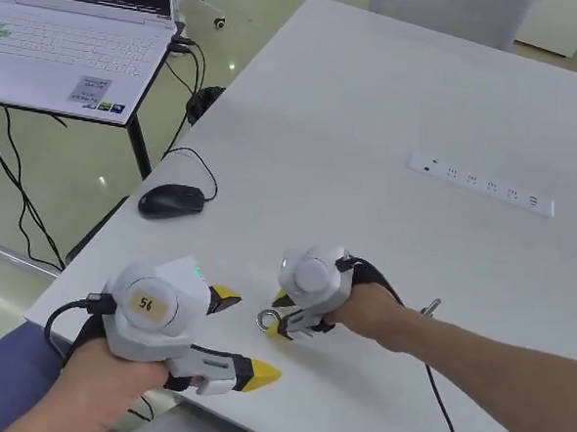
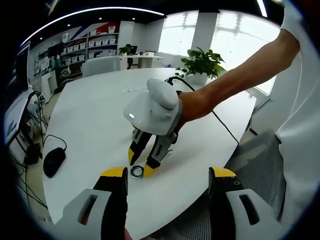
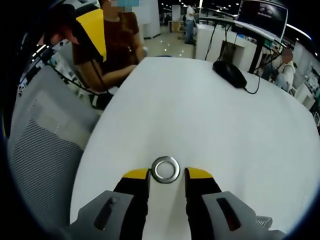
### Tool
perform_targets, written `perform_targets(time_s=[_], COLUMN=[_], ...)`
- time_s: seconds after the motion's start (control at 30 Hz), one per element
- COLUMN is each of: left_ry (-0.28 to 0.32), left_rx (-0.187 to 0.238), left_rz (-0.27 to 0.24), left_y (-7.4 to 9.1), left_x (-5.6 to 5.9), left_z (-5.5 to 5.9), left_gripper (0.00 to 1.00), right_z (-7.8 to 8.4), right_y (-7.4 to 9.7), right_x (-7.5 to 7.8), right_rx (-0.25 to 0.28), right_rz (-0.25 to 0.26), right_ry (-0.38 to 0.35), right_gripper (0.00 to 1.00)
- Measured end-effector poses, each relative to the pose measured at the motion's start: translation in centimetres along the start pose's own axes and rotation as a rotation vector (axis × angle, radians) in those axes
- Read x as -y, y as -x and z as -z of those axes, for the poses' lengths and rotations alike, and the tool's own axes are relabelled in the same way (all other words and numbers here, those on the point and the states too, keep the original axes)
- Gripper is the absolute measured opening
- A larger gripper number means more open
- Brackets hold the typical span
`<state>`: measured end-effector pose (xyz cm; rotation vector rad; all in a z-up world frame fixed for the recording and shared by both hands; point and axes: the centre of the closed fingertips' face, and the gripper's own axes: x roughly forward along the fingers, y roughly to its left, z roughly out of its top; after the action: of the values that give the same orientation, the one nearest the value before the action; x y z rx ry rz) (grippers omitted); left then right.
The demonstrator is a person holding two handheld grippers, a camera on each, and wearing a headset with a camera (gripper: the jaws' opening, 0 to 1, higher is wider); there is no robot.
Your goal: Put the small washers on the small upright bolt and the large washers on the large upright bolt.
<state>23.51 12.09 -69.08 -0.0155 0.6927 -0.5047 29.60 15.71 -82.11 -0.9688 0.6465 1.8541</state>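
The right gripper (image 2: pixel 141 162) points down at the table (image 1: pixel 372 133), jaws a little apart and holding nothing. A washer (image 3: pixel 165 169) lies flat just ahead of its tips, in line with the gap, close to the table's near edge. For a clean pick, the tips should probably straddle the rim, press low, then close. The left gripper (image 2: pixel 168 175) hovers nearby, jaws wide apart, empty.
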Motion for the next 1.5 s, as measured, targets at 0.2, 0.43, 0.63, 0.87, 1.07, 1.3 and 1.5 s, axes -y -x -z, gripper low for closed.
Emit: perform_targets(time_s=[0.2,0.43,0.63,0.87,1.07,1.3,1.5], left_ry=[0.002,0.0,0.004,0.007,0.005,0.006,0.007], left_rx=[0.003,0.005,0.004,0.008,0.014,0.016,0.017], left_rz=[-0.001,-0.001,-0.004,-0.004,-0.007,-0.006,-0.004], left_y=[0.0,0.1,0.2,0.1,0.0,-0.1,-0.2], left_x=[-0.1,-0.1,-0.2,0.0,0.0,0.1,0.1], left_z=[-0.1,-0.2,0.1,-0.1,-0.4,-0.4,-0.4], left_gripper=[0.65,0.65,0.65,0.65,0.65,0.65,0.65], right_z=[-0.3,0.0,0.1,0.3,1.0,2.3,2.7], right_y=[-0.3,-0.2,-0.2,-0.2,0.4,1.3,2.3], right_x=[-0.4,-0.7,-0.8,-0.8,-0.7,-0.1,0.3], right_rx=[-0.009,-0.04,-0.054,-0.072,-0.098,-0.108,-0.086], right_rz=[-0.017,-0.046,-0.067,-0.067,-0.047,-0.024,0.0], right_ry=[0.074,0.123,0.155,0.177,0.173,0.137,0.083], right_gripper=[0.27,0.26,0.27,0.24,0.23,0.22,0.22])
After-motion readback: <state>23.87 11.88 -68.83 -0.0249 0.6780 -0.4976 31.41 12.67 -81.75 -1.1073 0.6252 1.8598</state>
